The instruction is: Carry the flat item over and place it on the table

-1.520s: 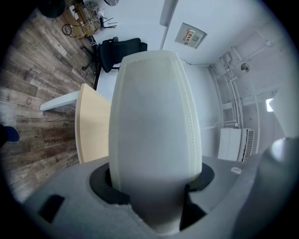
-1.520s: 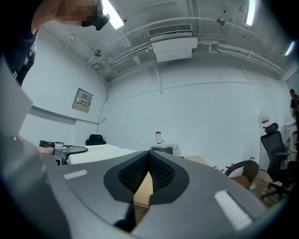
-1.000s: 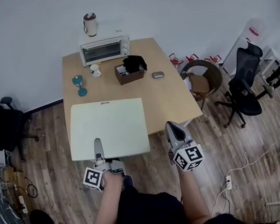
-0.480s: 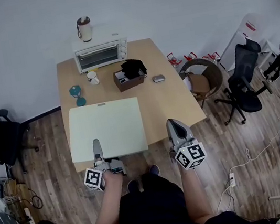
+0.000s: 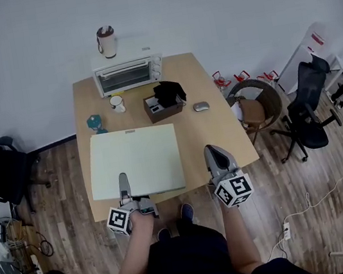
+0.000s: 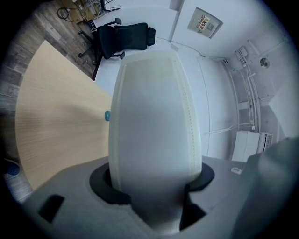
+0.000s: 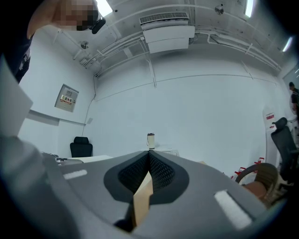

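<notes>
Flat pale board (image 5: 135,162) level over near-left part of table (image 5: 212,126), near edge pinched in left gripper (image 5: 122,179). Right gripper (image 5: 214,155) pressed together, empty, right of board. Best lower flat, short of mug (image 5: 116,103), box (image 5: 161,107).

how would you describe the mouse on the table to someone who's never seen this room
Start at the wooden table. Right of the brown box lies the mouse: a small grey oval alone on bare wood, the only low, rounded thing there.

Wooden table (image 5: 213,134) with toaster oven (image 5: 127,74), white mug (image 5: 117,103), teal glass (image 5: 95,122), brown box (image 5: 159,108), grey mouse (image 5: 201,106)
</notes>
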### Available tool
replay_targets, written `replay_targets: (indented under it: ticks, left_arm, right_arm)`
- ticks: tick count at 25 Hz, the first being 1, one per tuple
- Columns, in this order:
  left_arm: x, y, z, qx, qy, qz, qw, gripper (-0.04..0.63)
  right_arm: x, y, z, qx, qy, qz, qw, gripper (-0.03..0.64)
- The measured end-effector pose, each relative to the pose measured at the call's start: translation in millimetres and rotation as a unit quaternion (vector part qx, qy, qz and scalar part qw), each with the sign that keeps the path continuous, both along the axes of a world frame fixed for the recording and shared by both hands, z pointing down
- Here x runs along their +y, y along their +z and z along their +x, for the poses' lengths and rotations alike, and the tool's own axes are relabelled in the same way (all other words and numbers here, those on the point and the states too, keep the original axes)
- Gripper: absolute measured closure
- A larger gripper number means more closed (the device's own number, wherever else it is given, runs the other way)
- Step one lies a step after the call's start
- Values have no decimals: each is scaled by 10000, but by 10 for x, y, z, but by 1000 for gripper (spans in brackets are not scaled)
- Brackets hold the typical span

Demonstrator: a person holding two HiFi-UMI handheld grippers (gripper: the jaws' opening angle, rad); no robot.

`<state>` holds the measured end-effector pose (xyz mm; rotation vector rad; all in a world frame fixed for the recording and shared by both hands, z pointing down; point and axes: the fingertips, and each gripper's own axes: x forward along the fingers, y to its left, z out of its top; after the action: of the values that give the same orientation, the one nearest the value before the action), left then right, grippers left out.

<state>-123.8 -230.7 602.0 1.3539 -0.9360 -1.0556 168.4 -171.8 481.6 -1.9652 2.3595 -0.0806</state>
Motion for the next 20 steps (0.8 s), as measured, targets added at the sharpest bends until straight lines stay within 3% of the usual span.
replay_targets:
  ticks: [8,16,20]
  left_arm:
    - [-319,47,266,-52,-273,-58,9996,318]
    - [-508,157,451,-191,-678,-163,9974,318]
    - [-556,134,517,-100,-955,-165,9952,318]
  right_arm:
    - [-577,31,247,142,-326,-38,9994,610]
    - [-1130,18,462,-10,-787,-43,9969,609]
    - [-1350,46,474,57,-1091,-50,9940,609]
